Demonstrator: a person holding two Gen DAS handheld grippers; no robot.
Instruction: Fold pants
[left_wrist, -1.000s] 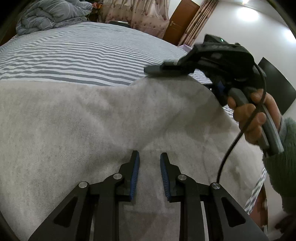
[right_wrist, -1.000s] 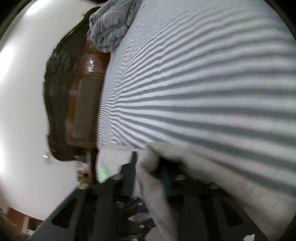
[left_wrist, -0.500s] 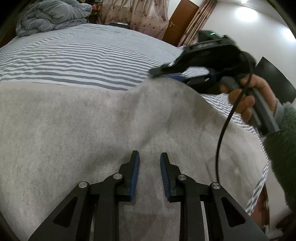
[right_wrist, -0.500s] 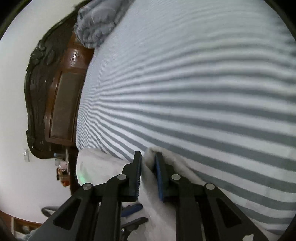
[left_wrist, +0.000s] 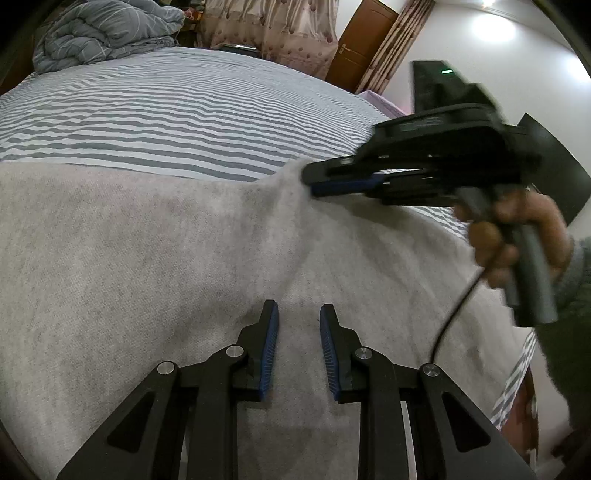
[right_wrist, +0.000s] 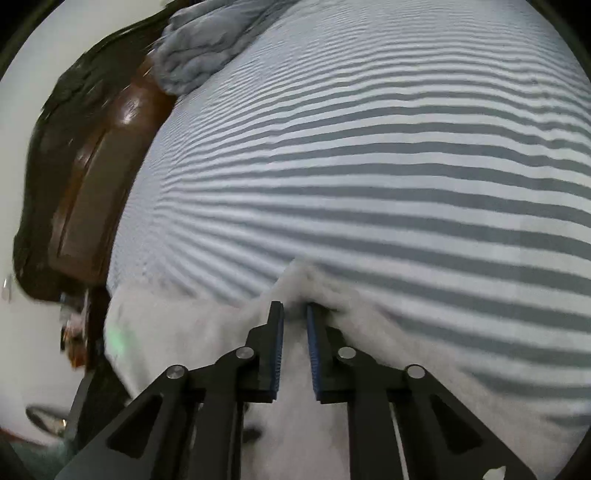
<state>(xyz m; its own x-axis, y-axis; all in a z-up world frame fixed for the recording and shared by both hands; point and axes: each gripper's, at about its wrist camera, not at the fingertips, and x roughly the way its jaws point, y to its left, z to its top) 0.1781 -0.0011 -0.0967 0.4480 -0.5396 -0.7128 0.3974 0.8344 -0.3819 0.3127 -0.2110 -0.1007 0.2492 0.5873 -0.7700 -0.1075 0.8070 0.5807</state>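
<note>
Striped grey-and-white bedsheet (left_wrist: 177, 110) under grey pants (left_wrist: 147, 280), both grippers at work on the cloth.

Spread over the near half of the bed, the pants lie mostly flat, with one edge drawn up into a peak at about 2 o'clock in the left wrist view. That peak is pinched by the right gripper (left_wrist: 314, 181), its blue-padded fingers pressed together on the fabric; from its own camera the right gripper (right_wrist: 295, 314) has cloth bunched between the pads. A hand (left_wrist: 517, 236) holds its handle, a black cable hanging below. At 6 o'clock the left gripper (left_wrist: 298, 314) hovers over the pants with its fingers spread apart and nothing between them. A bundled grey duvet (left_wrist: 103, 33) sits at 11 o'clock beside the dark wooden headboard (right_wrist: 85, 199).
</note>
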